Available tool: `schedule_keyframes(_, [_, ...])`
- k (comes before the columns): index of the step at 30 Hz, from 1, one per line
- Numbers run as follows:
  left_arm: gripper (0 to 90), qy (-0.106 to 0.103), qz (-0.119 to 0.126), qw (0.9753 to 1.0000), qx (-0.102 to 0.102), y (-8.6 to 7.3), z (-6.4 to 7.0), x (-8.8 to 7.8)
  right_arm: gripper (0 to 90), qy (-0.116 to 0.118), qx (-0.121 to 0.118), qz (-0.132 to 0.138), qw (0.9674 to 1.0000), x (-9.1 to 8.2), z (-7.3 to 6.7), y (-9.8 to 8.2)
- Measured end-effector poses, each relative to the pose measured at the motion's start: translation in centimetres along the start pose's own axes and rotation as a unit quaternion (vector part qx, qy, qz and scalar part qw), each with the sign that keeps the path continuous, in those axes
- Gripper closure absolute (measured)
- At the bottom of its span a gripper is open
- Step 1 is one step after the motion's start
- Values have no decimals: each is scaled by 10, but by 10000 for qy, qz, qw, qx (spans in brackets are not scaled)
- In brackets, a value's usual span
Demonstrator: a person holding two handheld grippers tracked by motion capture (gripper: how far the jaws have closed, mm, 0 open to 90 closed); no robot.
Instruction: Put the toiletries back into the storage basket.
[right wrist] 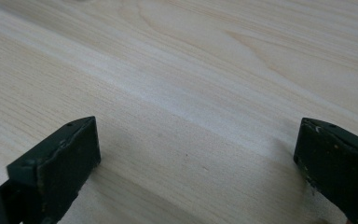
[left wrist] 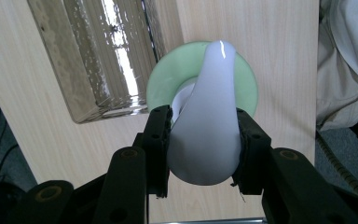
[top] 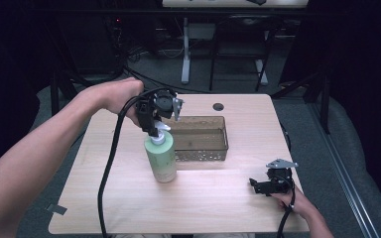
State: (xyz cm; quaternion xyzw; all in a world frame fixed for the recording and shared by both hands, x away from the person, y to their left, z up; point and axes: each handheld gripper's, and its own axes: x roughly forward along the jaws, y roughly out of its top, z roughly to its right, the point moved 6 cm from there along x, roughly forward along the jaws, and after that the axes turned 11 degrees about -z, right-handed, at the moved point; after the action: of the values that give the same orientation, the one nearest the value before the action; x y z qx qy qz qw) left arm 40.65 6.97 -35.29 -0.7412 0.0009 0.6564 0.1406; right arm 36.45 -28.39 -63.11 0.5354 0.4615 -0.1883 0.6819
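Two forearms come in from the bottom of the frame; the left one angles up to centre, where the left gripper [top: 155,119] points down, pinching the white pump top [left wrist: 207,126] of a pale green bottle [top: 160,157] standing upright mid-table beside a clear tray [top: 201,154]. Lower right, the right gripper [top: 263,186] sits low, jaws spread.

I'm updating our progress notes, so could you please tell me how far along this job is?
Done: the left gripper has clamped the white pump head of the pale green plastic bottle. In hand: bottle upright on the table beside the clear brown plastic bin. Left: probably placing it inside; the right gripper rests open.
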Motion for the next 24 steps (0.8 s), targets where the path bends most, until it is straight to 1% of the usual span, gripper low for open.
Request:
schedule_keyframes(3, [631, 43, -53, 10000, 16, -2, 0, -5, 0, 0, 7, -12, 10000, 0, 0, 0])
schedule_keyframes(5, [631, 52, -47, 10000, -45, -3, -1, -8, 0, 5, 6, -12, 10000, 0, 0, 0])
schedule_keyframes(9, [631, 38, -101, 9999, -43, -5, -2, -12, 0, 2, 10, -16, 10000, 0, 0, 0])
schedule_keyframes(15, [631, 69, -61, 9999, -75, -7, -3, -18, 0, 4, 5, -8, 10000, 0, 0, 0])
schedule_keyframes(19, [631, 81, -84, 9999, -72, -8, -3, -22, 0, 3, 7, -12, 10000, 0, 0, 0])
schedule_keyframes(24, [631, 146, -93, 9998, -86, -10, -4, -28, 0, 4, 6, -10, 10000, 0, 0, 0])
